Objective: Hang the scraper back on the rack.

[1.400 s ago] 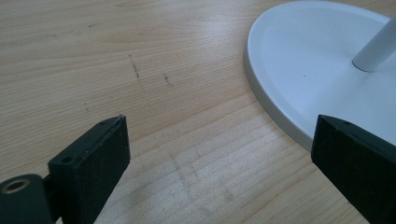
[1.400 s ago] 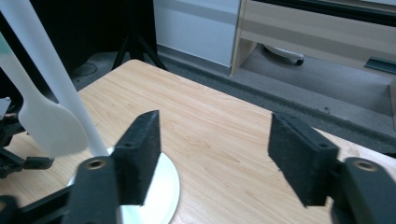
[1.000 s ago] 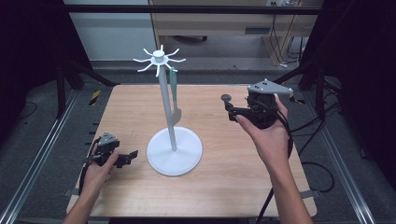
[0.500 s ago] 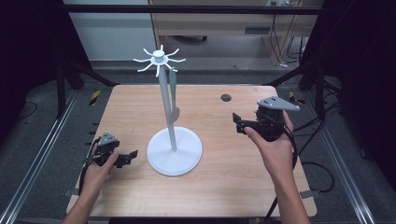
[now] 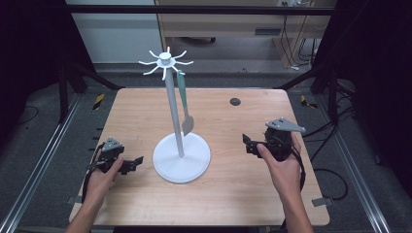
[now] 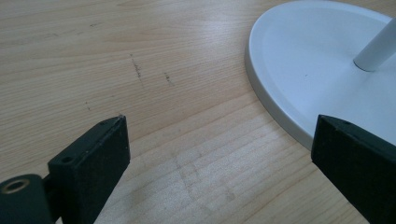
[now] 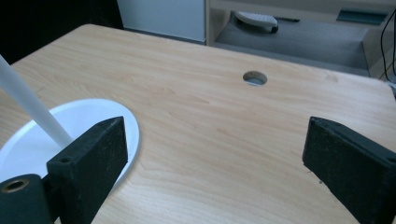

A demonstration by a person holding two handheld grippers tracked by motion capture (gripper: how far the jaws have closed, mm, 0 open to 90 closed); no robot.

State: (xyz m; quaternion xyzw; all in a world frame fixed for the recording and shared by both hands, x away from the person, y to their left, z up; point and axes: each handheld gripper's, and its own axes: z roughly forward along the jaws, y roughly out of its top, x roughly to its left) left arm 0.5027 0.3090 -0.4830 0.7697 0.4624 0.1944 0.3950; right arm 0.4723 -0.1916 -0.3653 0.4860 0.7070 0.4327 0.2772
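Note:
A white stand (image 5: 182,158) with a round base and a thin pole topped by hooks (image 5: 165,60) stands mid-table. A spatula (image 5: 187,124) with a teal handle hangs from one hook. Left of the base, my left gripper (image 5: 130,165) rests low on the table, open and empty; in its own view the left gripper (image 6: 219,135) faces the base's rim (image 6: 280,107). My right gripper (image 5: 248,144) sits low, right of the base, pointing toward it. Its jaws have just been opening and stand wide with nothing between them, the right gripper (image 7: 215,135) over bare wood.
A round cable hole (image 5: 235,101) lies in the wooden table (image 5: 228,194) behind the right gripper's jaws, also seen as the hole (image 7: 255,77). Metal rails run along both table sides. Cables trail at the far right.
The right hand has sunk from above the table's far right to just over the wood, nearer the front edge. The left hand has kept still.

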